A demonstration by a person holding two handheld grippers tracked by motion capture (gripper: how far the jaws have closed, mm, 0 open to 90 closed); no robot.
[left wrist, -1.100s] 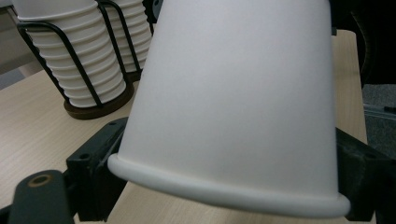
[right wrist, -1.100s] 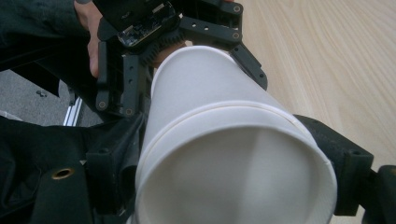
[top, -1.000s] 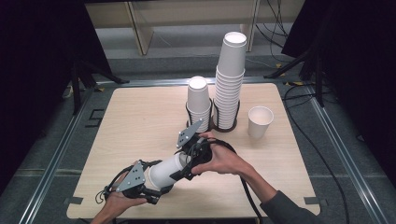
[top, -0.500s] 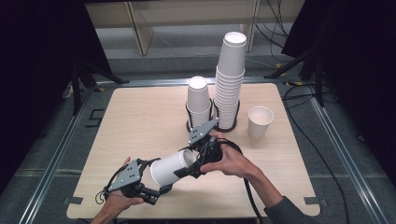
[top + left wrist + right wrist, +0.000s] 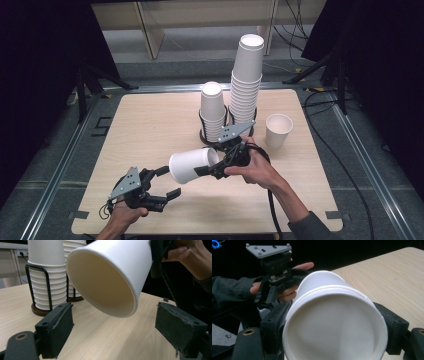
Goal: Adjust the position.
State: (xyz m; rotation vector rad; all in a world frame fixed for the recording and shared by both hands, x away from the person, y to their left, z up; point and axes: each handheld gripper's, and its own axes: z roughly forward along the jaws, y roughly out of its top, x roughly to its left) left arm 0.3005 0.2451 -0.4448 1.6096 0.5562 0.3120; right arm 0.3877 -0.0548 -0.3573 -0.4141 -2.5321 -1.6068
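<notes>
Jaws of the left gripper [image 5: 161,182] stand spread and empty near the table's front edge. Right of it, the right gripper [image 5: 207,169] pinches the paper cup [image 5: 192,165] sideways in the air, apart from the left; placing it remains.

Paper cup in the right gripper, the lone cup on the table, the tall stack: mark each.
Held paper cup [image 5: 187,166], high view, side wall.
Lone cup [image 5: 278,131], high view, outer wall.
Tall stack [image 5: 246,82], high view, mid-stack.

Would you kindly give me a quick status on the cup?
Left tongs open, cup mouth facing them. Right tongs shut on paper cup, held sideways above table. Cup stacks behind, out of the way.
</notes>
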